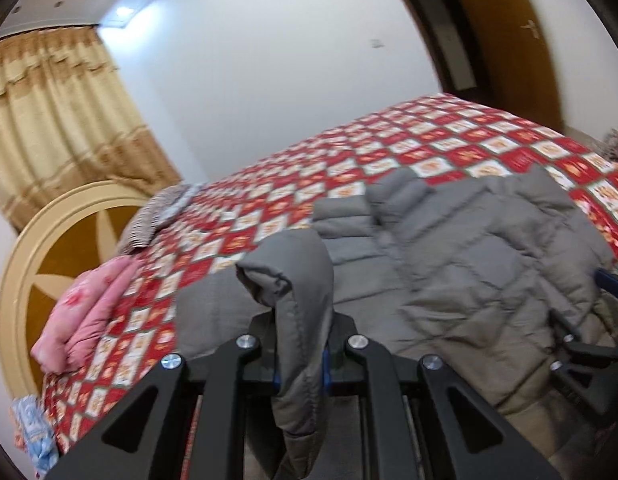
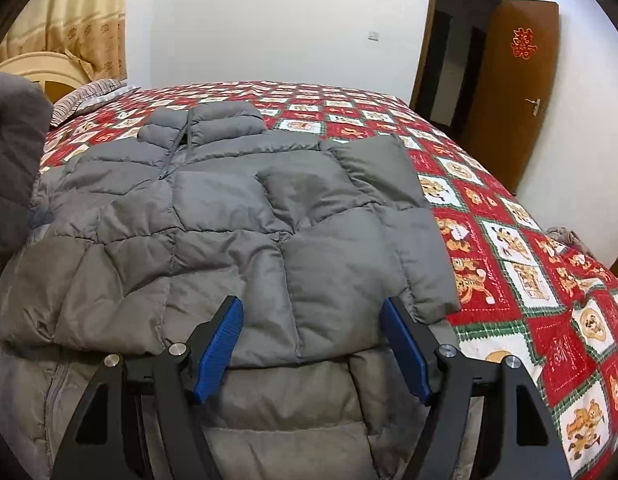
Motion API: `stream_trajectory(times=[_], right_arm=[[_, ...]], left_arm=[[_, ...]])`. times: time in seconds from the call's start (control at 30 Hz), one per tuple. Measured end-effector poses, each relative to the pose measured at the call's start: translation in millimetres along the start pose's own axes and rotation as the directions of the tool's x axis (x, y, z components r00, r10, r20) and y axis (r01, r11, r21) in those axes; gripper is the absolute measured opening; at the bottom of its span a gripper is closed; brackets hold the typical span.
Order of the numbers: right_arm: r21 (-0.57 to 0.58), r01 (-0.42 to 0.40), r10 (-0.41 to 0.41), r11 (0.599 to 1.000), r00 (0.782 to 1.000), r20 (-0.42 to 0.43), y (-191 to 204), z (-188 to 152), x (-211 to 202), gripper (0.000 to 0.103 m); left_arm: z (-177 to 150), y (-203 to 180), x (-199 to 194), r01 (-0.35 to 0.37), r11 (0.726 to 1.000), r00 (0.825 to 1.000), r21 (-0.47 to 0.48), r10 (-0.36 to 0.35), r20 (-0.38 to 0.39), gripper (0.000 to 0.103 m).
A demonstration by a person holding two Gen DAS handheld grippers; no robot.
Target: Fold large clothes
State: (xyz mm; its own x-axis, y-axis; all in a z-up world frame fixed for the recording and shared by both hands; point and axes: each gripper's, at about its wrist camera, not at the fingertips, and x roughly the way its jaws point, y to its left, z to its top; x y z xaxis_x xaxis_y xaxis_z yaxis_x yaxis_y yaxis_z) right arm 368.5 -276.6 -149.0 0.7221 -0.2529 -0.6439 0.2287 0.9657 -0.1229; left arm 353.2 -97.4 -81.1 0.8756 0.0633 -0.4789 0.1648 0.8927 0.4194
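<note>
The grey puffer jacket (image 2: 237,216) lay spread on the bed (image 2: 509,240), over its red-and-white checked quilt, collar toward the far edge and hem hanging near the near edge. One sleeve already lay folded across the chest. The other sleeve (image 1: 297,320) was lifted clear of the bed, pinched in the left gripper (image 1: 301,360), whose fingers were closed tight on the padded cuff end so that fabric bulged above and drooped below them.

The step in hand looked like carrying that sleeve across the body of the jacket. To do it well, the left gripper would need to keep its clamp firm, since slippery quilted fabric can slide out, and travel level and inward toward the zip line, laying the sleeve flat rather than dropping it in a bunch.

The left gripper was held raised and tilted, pointing across the bed toward the far wall. The right gripper (image 2: 313,344) hovered low over the hem, pointing toward the collar, its blue-padded fingers (image 2: 219,344) spread wide and gripping nothing.
</note>
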Motion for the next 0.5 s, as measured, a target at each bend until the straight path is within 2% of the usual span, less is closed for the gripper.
stream_trajectory(times=[0.07,0.13,0.17,0.2,0.23,0.3,0.33,0.5], right_arm=[[-0.004,0.004,-0.004,1.0,1.0,0.002,2,-1,-1,0.072],[-0.003,0.005,-0.005,1.0,1.0,-0.004,2,-1,1,0.072],[-0.002,0.004,-0.004,1.0,1.0,-0.012,2,-2,3,0.072],[-0.002,0.002,-0.002,1.0,1.0,-0.021,2,-2,5,0.072],[-0.002,0.001,-0.001,1.0,1.0,-0.028,1,-3,6,0.072],[-0.001,-0.001,0.001,1.0,0.999,-0.037,0,-2,8,0.073],[0.001,-0.002,0.002,1.0,0.999,-0.039,0,-3,9,0.073],[0.016,-0.022,0.023,1.0,0.999,-0.049,-3,-3,11,0.074]], left_arm=[[4,-11,5,0.013,1.0,1.0,0.004,-0.013,-0.006,0.014],[5,-19,11,0.033,0.999,0.999,0.004,-0.033,-0.013,0.029],[4,-23,12,0.041,0.999,0.999,0.001,-0.041,-0.015,0.041],[4,-25,13,0.044,0.999,0.999,-0.001,-0.044,-0.017,0.075],[4,-27,14,0.038,0.999,0.999,-0.003,-0.038,-0.014,0.103],[2,-26,9,0.016,1.0,1.0,-0.02,-0.015,0.027,0.103],[1,-24,7,0.027,0.999,0.999,-0.02,-0.026,0.032,0.103],[-8,3,14,0.018,0.997,1.0,-0.081,-0.019,-0.007,0.103]])
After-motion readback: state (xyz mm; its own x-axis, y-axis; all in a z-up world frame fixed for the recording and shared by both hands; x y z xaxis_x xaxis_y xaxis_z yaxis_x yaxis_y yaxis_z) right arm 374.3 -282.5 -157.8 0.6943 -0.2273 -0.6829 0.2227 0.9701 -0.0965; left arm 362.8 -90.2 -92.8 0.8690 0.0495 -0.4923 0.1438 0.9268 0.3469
